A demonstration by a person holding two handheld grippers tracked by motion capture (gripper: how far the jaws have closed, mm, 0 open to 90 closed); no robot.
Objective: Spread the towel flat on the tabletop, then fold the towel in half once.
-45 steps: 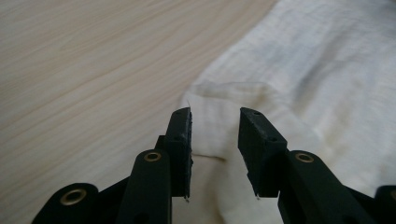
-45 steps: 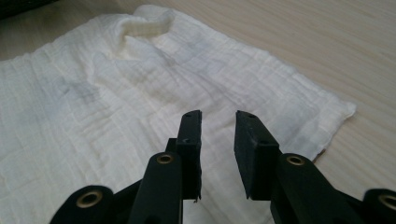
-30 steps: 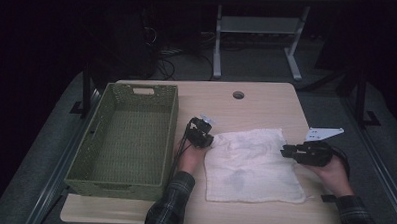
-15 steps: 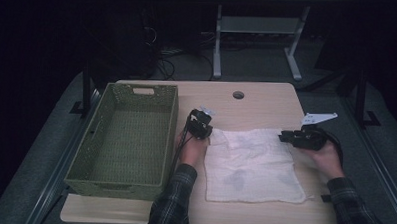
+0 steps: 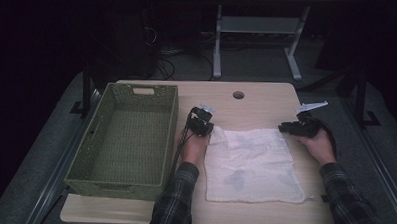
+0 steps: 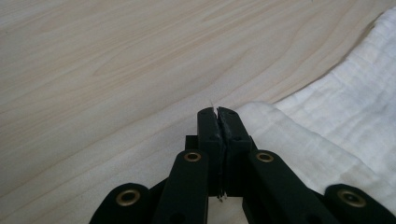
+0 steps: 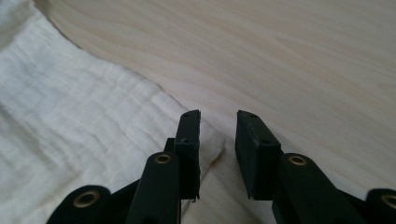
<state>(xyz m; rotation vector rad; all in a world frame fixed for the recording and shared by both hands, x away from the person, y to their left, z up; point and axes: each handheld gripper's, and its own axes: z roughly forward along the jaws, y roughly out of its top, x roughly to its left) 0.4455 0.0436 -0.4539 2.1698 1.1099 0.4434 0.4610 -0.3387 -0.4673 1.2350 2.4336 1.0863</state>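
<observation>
We hold the left gripper (image 6: 218, 112) at the far left corner of the white cloth (image 5: 252, 164), which lies flat on the desk (image 5: 267, 97) beside the green basket (image 5: 128, 139). Its fingers are pressed together; whether cloth is between them we cannot tell. The right gripper (image 7: 218, 122) has its fingers apart, straddling the far right corner. If they close too high, we judge the corner may slip free.

Table (image 5: 267, 102), frame centre: pale wood, visible grain, smooth matt. Cloth (image 5: 252, 164), lower centre: white woven fabric, crinkled, soft matt. Basket (image 5: 171, 136), left of frame: green woven, rough texture. Gripper jaws: matt black, brass-coloured rivets.
</observation>
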